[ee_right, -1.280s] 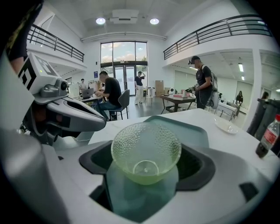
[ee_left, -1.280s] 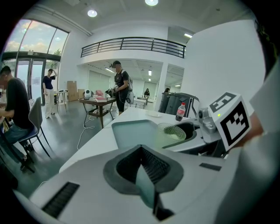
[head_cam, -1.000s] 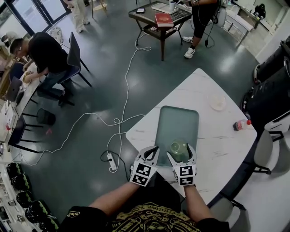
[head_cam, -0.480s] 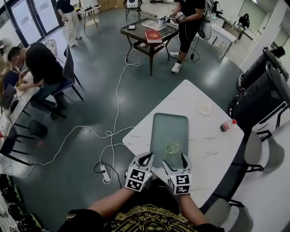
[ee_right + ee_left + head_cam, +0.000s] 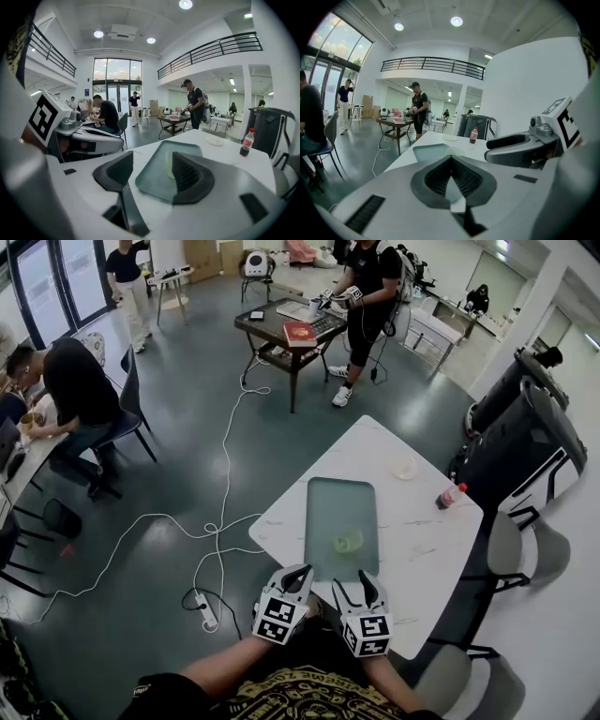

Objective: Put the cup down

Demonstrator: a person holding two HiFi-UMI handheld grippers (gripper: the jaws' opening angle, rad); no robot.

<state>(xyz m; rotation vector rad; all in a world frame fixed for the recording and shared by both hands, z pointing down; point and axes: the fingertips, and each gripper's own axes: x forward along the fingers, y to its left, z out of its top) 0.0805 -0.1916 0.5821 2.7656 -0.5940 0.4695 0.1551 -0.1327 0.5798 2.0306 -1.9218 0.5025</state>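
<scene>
Pale cup (image 5: 348, 542) stands mid-frame on the tray (image 5: 328, 502): light, rigid, slick, so grip its sidewall. My right gripper (image 5: 356, 583) jaws are closing, empty.

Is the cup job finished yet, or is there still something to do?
Looks done: the cup stands on the tray, clear of both grippers. In hand: nothing; the right gripper is closing its jaws with nothing between them, and the left gripper is shut and empty. Nothing obvious seems left.

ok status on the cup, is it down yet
Left gripper shut, empty. Right gripper jaws apart and closing, nothing between them. Cup upright on the tray, clear of both grippers. Nothing in the way.
</scene>
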